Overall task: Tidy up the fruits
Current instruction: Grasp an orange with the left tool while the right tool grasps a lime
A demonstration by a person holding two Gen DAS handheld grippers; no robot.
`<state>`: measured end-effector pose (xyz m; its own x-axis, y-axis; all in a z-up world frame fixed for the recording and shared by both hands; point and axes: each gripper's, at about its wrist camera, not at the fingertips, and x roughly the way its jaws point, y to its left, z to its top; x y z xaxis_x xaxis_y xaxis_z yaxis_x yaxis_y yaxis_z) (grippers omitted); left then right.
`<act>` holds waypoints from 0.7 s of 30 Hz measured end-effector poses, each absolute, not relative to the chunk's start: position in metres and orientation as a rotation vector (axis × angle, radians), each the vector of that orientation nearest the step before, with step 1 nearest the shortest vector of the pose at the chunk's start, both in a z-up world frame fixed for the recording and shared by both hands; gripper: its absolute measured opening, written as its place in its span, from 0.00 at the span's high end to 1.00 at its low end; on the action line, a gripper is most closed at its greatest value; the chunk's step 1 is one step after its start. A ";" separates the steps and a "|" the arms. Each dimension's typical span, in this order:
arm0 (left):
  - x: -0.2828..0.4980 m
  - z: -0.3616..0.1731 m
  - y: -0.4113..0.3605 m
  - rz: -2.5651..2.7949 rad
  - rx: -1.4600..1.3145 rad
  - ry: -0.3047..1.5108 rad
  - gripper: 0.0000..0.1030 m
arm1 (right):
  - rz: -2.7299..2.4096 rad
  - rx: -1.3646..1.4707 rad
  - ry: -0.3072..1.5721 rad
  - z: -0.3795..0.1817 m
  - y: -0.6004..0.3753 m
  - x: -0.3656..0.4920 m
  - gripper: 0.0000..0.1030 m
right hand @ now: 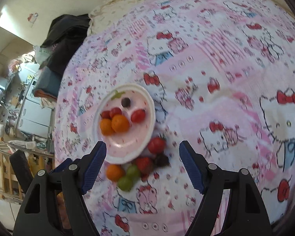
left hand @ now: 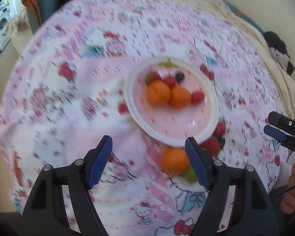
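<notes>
1. Because the left wrist view is smeared, small fruit is hard to tell apart, and that blur is itself a risk when aiming. The left gripper (left hand: pixel 148 157) hangs with its jaws well apart and nothing between the pads. The plate (left hand: pixel 167 135) lies ahead of it on the patterned cloth (left hand: pixel 59 118), already holding two oranges (left hand: pixel 158 95) and some small red fruit. A loose orange (left hand: pixel 174 160) sits on the cloth just beside the inner face of the right-hand finger, touching or nearly touching the plate's near rim. If the jaws come down as they stand, that finger could nudge the orange and set it rolling, or catch the rim and tip the plate.

2. From the right wrist view, the right gripper (right hand: pixel 142 158) is also empty, jaws wide. Below the plate (right hand: pixel 125 155) lie a strawberry (right hand: pixel 156 144), a second strawberry (right hand: pixel 145 164), a dark fruit (right hand: pixel 161 160), two green grapes (right hand: pixel 127 178) and the orange (right hand: pixel 115 172), packed close together. Closing on one could squash or scatter its neighbours. The soft cloth may also bunch up under the fingers. The left gripper's tips show just behind the left finger, so the two tools could collide over this cluster.
</notes>
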<state>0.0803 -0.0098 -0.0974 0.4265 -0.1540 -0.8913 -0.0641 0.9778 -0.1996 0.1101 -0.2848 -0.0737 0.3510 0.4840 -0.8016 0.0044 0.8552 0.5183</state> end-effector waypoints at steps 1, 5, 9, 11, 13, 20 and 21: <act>0.081 -0.105 -0.016 -0.073 -0.213 1.154 0.29 | 0.321 0.467 1.188 -0.076 -0.286 0.108 0.23; 0.087 -0.128 -0.034 -0.097 -0.188 1.216 0.29 | 0.297 0.454 1.203 -0.082 -0.295 0.105 0.23; 0.089 -0.143 -0.048 -0.121 -0.165 1.256 0.29 | 0.266 0.467 1.206 -0.087 -0.305 0.106 0.23; 0.090 -0.145 -0.050 -0.126 -0.166 1.256 0.34 | 0.260 0.473 1.215 -0.090 -0.307 0.107 0.23; 0.091 -0.146 -0.049 -0.153 -0.200 1.260 0.51 | 0.262 0.473 1.220 -0.091 -0.305 0.109 0.23; 0.088 -0.138 -0.044 -0.179 -0.234 1.267 0.64 | 0.295 0.444 1.233 -0.092 -0.290 0.109 0.23; 0.086 -0.134 -0.041 -0.179 -0.239 1.257 0.64 | 0.303 0.445 1.237 -0.091 -0.288 0.109 0.23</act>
<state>0.0865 -0.0414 -0.1341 0.3003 -0.2638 -0.9167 0.0033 0.9613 -0.2756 0.1091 -0.2879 -0.0915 0.3050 0.4554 -0.8364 0.0165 0.8756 0.4828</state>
